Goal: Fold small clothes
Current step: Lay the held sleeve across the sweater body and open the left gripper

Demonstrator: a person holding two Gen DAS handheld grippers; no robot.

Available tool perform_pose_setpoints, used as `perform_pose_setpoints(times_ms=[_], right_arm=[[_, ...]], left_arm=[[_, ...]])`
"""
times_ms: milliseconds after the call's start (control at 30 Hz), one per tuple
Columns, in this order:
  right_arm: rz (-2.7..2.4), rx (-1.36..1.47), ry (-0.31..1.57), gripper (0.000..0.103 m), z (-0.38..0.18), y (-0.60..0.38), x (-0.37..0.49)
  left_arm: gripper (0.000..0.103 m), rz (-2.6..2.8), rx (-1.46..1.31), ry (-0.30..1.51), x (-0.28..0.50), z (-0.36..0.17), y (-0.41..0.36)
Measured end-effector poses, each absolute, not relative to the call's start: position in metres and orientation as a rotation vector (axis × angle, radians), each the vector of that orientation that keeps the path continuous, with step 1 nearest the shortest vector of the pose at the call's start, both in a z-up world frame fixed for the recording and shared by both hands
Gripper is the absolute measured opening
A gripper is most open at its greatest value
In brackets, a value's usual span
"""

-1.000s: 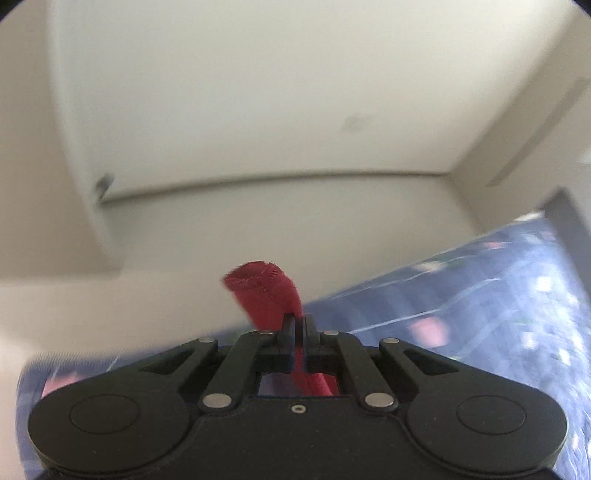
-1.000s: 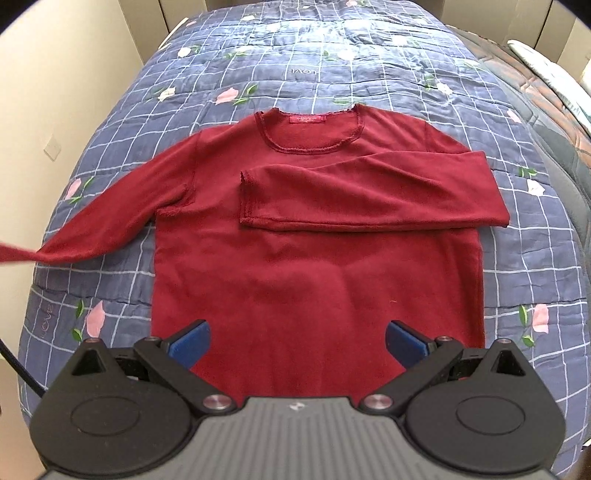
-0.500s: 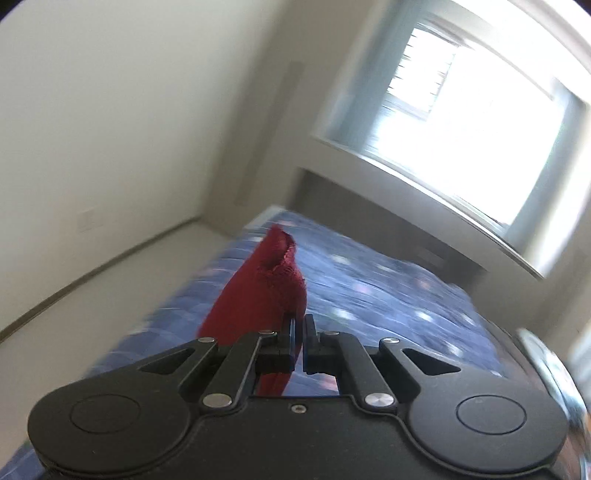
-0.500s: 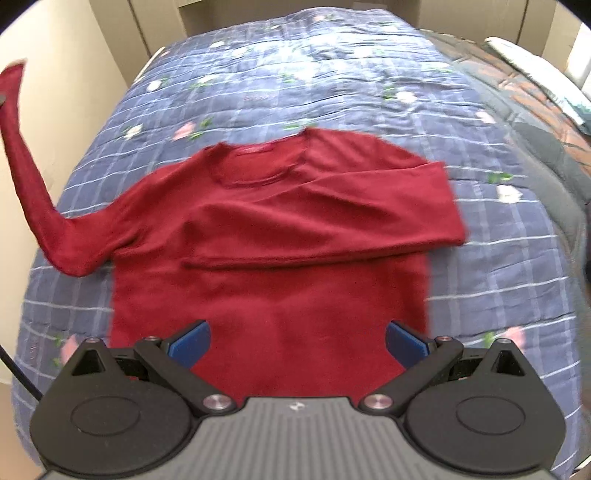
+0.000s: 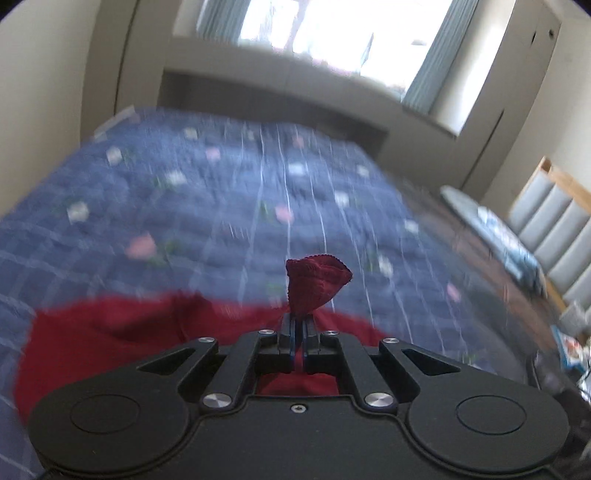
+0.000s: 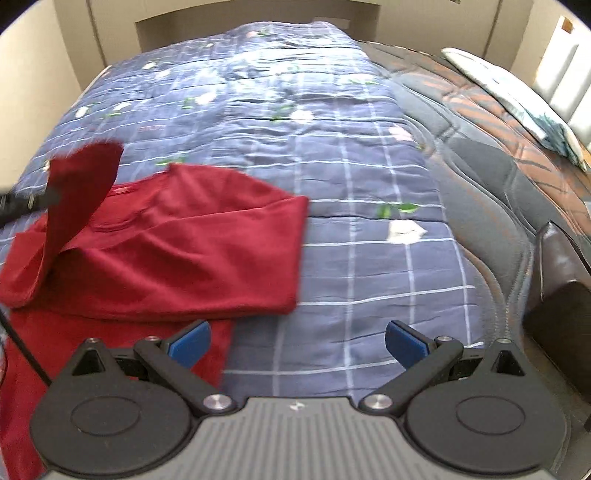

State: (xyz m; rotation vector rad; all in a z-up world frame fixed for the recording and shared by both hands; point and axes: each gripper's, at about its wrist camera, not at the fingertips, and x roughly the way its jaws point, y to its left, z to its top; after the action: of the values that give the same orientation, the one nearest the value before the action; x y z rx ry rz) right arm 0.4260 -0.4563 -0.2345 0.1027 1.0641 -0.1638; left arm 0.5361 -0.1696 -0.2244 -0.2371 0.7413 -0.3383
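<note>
A red long-sleeved sweater (image 6: 177,254) lies on the blue quilt (image 6: 332,155), one sleeve folded across its chest. My left gripper (image 5: 298,328) is shut on the cuff of the other sleeve (image 5: 316,282) and holds it up over the sweater body (image 5: 110,332). In the right wrist view that lifted sleeve (image 6: 79,184) rises at the far left, with the left gripper mostly out of frame. My right gripper (image 6: 295,341) is open and empty, low over the quilt just past the sweater's right edge.
The bed's right part has a dark grey and brown cover (image 6: 498,140) with a pillow (image 6: 517,99) and a padded headboard (image 5: 550,229). A window (image 5: 314,33) and cream walls lie beyond the bed. The bed edge drops off at the right.
My left gripper has swung the sleeve cuff from beside the bed up and over the sweater. My right gripper has shifted right, so the sweater now sits at its left.
</note>
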Motion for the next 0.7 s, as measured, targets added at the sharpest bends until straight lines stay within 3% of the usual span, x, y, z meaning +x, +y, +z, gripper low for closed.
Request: perform_pose_setpoints(times_ms=[300, 367, 400, 467, 567, 700], right_arm=[[-0.096, 0.104, 1.050, 0.103, -0.246, -0.444, 0.461], [-0.090, 0.112, 1.029, 0.103, -0.247, -0.440, 0.469], [-0.089, 0.119, 1.025, 0.103, -0.249, -0.437, 0.472], [-0.081, 0.138, 1.023, 0.103, -0.252, -0.431, 0.478], [-0.043, 0.177, 1.006, 0.102, -0.254, -0.416, 0.486], [0.036, 0.187, 0.996, 0.088, -0.259, -0.389, 0.496]], left_arm=[[0.007, -0.405, -0.186, 0.885, 0.508, -0.259, -0.190], [0.035, -0.377, -0.189, 0.912, 0.505, -0.263, -0.189], [0.042, -0.352, -0.195, 0.925, 0.505, -0.264, -0.186], [0.066, -0.286, -0.217, 0.928, 0.500, -0.264, -0.174], [0.079, -0.152, -0.269, 0.943, 0.490, -0.262, -0.142], [0.084, 0.063, -0.346, 0.958, 0.479, -0.268, -0.083]])
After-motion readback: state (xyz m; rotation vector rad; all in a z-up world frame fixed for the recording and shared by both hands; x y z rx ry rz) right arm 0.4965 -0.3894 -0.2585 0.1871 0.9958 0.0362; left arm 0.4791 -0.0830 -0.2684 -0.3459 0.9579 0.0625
